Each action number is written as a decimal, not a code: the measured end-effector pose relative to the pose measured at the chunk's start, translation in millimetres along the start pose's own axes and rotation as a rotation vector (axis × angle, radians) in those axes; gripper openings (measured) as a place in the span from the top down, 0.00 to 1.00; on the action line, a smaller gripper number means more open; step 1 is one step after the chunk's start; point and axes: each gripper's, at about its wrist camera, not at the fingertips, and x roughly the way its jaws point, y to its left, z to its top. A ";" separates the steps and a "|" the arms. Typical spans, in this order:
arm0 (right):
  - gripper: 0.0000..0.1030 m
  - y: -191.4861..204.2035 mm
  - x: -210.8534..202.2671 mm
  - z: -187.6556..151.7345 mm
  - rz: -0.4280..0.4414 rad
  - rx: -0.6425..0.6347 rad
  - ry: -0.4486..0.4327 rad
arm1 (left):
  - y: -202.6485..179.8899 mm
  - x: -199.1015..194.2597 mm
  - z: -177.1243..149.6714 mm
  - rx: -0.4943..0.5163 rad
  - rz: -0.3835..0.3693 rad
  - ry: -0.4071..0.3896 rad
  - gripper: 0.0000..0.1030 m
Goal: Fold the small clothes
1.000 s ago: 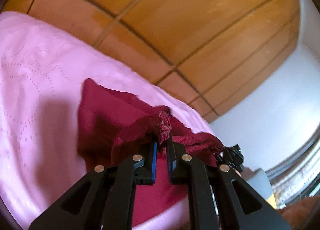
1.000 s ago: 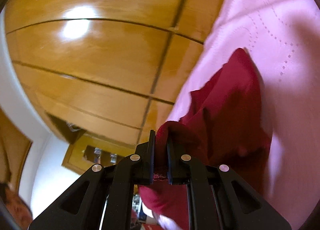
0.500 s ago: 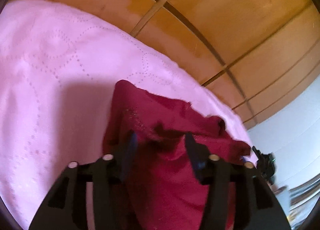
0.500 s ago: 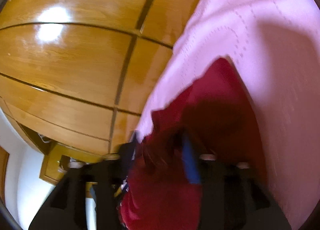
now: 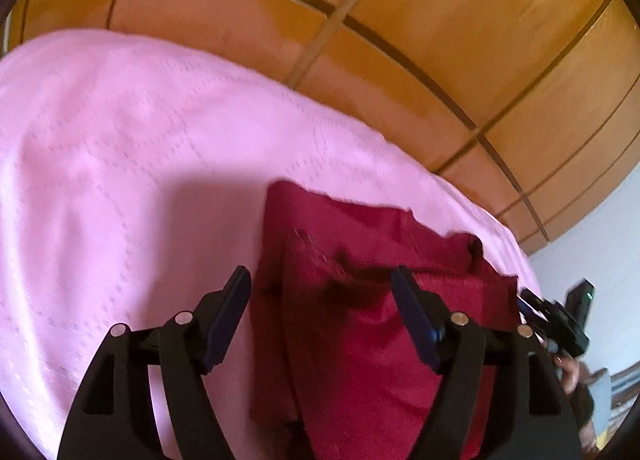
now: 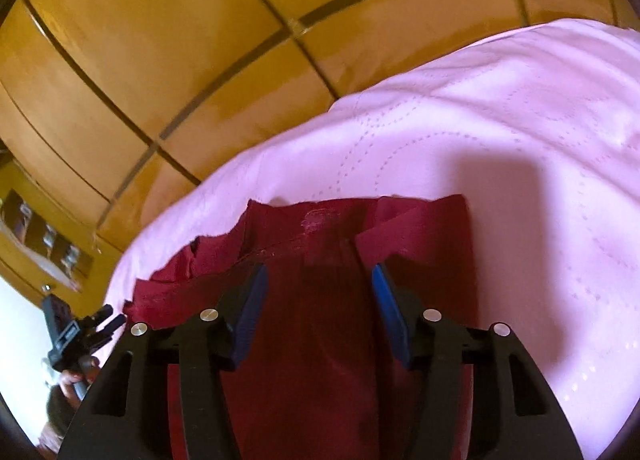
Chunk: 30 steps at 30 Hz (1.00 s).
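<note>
A dark red garment [image 5: 360, 340] lies folded and slightly rumpled on the pink bedspread [image 5: 120, 180]. My left gripper [image 5: 320, 292] hovers over the garment's left part. Its jaws are opening, with the cloth below and between them but touching neither blue pad. In the right wrist view the same garment [image 6: 320, 340] runs under my right gripper [image 6: 318, 284], near its right edge. Those jaws are closing, still apart, and the pads do not press on the cloth, which lies flat on the bedspread [image 6: 520, 140].
Glossy wooden wardrobe panels [image 5: 400, 40] stand close behind the bed. A hand holds a black device [image 5: 568, 320] at the bed's far corner, and the device [image 6: 64, 328] also shows in the right wrist view. Bare pink bedspread lies to the left and right of the garment.
Both grippers were shut on a lifted edge of the red garment. They have let go and spread their jaws, and the garment now lies on the bed.
</note>
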 end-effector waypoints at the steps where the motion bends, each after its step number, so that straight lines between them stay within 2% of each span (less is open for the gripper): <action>1: 0.48 1.1 6.1 2.5 -0.010 0.001 0.014 | 1.0 1.0 -1.4 -0.001 -0.008 0.011 0.29; 3: 0.51 1.5 17.1 5.9 -0.015 0.003 0.039 | 2.7 4.3 -3.7 0.000 -0.026 0.038 0.29; 4: 0.61 0.5 20.6 4.9 -0.034 -0.006 0.041 | 1.9 6.1 -4.6 0.007 -0.028 0.047 0.30; 5: 0.66 -1.4 24.0 4.3 -0.046 -0.008 0.043 | -0.5 7.4 -4.8 0.030 -0.016 0.054 0.30; 6: 0.74 -2.4 26.6 4.7 -0.054 -0.004 0.042 | -3.4 8.4 -5.1 0.049 0.000 0.055 0.38; 7: 0.83 -5.8 26.8 1.5 -0.060 0.009 0.029 | -8.2 10.5 -4.8 0.080 0.029 0.056 0.55; 9: 0.89 -8.6 20.3 -1.5 -0.049 0.027 0.005 | -15.3 15.9 -3.5 0.120 0.069 0.076 0.79; 10: 0.92 -7.1 18.6 -1.6 -0.052 0.031 -0.005 | -20.3 18.3 -3.2 0.142 0.085 0.088 0.86; 12: 0.93 -0.5 11.2 -1.7 -0.063 0.009 -0.032 | -31.4 15.4 -3.1 0.199 0.108 0.075 0.92; 14: 0.93 8.2 0.5 1.2 -0.092 -0.029 -0.067 | -41.1 7.8 -0.6 0.233 0.138 0.033 0.93; 20: 0.93 8.7 -16.3 14.8 -0.145 0.032 -0.177 | -45.3 -4.4 19.8 0.139 0.161 -0.089 0.93; 23: 0.93 -4.6 -3.4 11.9 -0.171 0.078 -0.162 | -48.3 12.1 24.6 0.115 0.191 -0.085 0.93; 28: 0.93 -17.9 20.3 2.0 -0.230 0.074 -0.132 | -48.8 49.8 13.7 0.186 0.340 -0.041 0.93; 30: 0.93 -18.6 23.9 -0.2 -0.241 0.068 -0.139 | -46.0 59.5 4.9 0.202 0.366 -0.045 0.93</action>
